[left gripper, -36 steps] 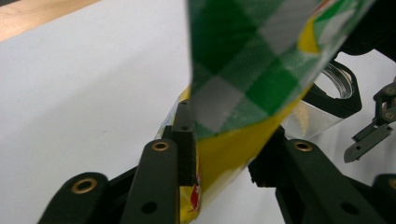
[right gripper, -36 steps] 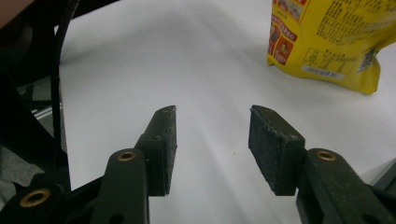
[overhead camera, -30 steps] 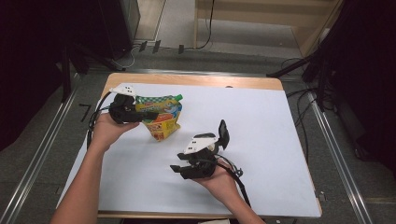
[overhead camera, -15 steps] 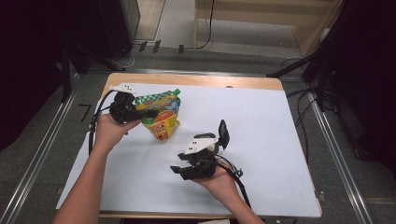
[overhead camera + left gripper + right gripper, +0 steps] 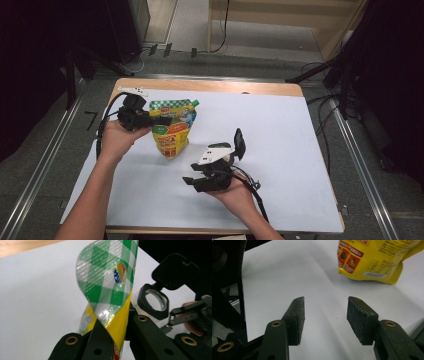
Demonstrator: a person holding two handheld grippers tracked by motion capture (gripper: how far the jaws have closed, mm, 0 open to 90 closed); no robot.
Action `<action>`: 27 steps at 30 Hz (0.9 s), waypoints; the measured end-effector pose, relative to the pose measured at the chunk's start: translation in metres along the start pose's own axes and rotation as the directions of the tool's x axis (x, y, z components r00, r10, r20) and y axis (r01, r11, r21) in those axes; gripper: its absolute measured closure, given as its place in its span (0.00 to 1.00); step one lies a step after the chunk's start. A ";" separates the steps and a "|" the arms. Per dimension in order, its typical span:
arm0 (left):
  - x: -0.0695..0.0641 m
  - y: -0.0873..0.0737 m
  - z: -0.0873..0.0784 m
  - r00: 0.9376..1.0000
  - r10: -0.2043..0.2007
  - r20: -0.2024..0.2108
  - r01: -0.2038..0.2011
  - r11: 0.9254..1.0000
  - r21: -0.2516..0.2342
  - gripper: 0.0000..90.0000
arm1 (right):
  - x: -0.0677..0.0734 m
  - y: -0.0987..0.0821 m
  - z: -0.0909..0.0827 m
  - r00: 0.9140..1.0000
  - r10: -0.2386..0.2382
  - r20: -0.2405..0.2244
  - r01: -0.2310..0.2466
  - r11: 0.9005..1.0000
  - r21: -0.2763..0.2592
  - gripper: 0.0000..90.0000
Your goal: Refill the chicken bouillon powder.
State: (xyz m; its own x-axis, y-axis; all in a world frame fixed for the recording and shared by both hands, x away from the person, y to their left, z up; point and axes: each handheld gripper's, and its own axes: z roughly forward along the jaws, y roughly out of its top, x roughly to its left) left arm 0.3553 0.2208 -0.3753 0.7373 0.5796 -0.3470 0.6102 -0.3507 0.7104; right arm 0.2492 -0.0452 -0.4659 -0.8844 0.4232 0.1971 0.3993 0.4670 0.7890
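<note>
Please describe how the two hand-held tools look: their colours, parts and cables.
Both are black. The left tool and the right tool each carry a pale three-cornered plate on top and trail a black cable. The right tool's pads are dark, rough blocks, with brass-coloured rivets behind. The forearms are bare.

You could not read any wording: the yellow pouch [image 5: 372,260] carried small print, red label panels and a barcode strip, all too blurred to make out.

Bare forearms, no sleeves; black left tool [image 5: 162,120] and right tool [image 5: 325,320], brass screws, white top plates, trailing black cables.
</note>
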 end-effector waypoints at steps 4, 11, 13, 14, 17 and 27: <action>-0.012 0.004 -0.013 1.000 0.016 0.019 -0.016 1.000 -0.023 1.00 | 0.000 0.001 0.000 1.000 0.001 0.007 -0.001 1.000 -0.006 0.55; -0.032 0.009 -0.034 0.999 0.015 0.049 -0.012 0.998 -0.053 1.00 | -0.001 0.001 0.005 1.000 0.010 0.014 -0.010 1.000 -0.015 0.53; -0.037 0.009 -0.037 0.998 0.005 0.061 -0.001 0.999 -0.054 1.00 | 0.000 0.002 0.008 1.000 0.026 0.007 -0.026 0.999 -0.020 0.52; -0.039 0.008 -0.038 0.998 0.003 0.068 0.000 0.999 -0.054 1.00 | 0.000 0.002 0.010 0.999 0.034 0.006 -0.034 0.999 -0.019 0.53; -0.047 0.008 -0.043 0.997 0.003 0.072 0.001 0.999 -0.052 1.00 | 0.002 0.003 0.016 0.999 0.023 0.024 -0.023 1.000 -0.013 0.56; -0.074 0.007 -0.058 0.994 0.013 0.106 -0.006 0.998 -0.070 1.00 | 0.006 0.004 0.027 0.998 0.005 0.065 -0.002 0.999 -0.040 0.73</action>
State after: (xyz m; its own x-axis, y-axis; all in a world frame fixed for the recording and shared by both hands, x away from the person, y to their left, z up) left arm 0.2884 0.2182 -0.3086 0.7719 0.4936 -0.4006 0.5840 -0.3016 0.7536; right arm 0.2519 -0.0196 -0.4778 -0.8649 0.4749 0.1625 0.3909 0.4343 0.8115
